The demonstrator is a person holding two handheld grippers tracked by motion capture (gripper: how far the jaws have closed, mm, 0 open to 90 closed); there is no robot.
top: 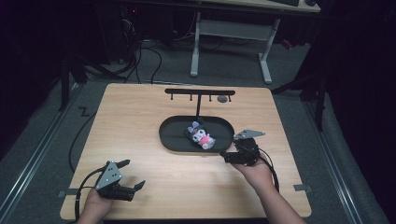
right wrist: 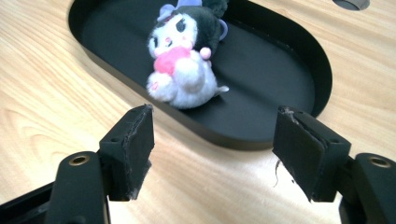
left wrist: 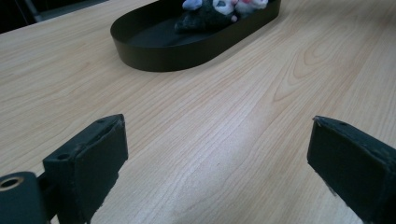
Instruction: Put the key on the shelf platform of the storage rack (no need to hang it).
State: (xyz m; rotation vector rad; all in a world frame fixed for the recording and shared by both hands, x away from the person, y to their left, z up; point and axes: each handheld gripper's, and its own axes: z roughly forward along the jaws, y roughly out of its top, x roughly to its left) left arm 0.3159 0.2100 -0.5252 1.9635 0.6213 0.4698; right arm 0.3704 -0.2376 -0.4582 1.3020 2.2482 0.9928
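Reaching for the plush (right wrist: 183,60) was the step I judged to be in hand, with my right gripper (right wrist: 212,151) just outside the near rim of the tray (right wrist: 299,60), jaws spread wide and holding nothing. The plush lay inside the tray, toward its middle, on the wooden surface (top: 140,126). To do this well I wanted to lift over the rim first, then come down so the jaws straddled the white body across its narrow width, not the soft ears, and close gently enough not to drag it along the tray floor. In the right gripper view its long axis ran from the dark head, farther off, to the pale feet pointing toward my jaws. My left gripper (top: 133,175) hung over the surface's near left corner, well apart, jaws also spread.
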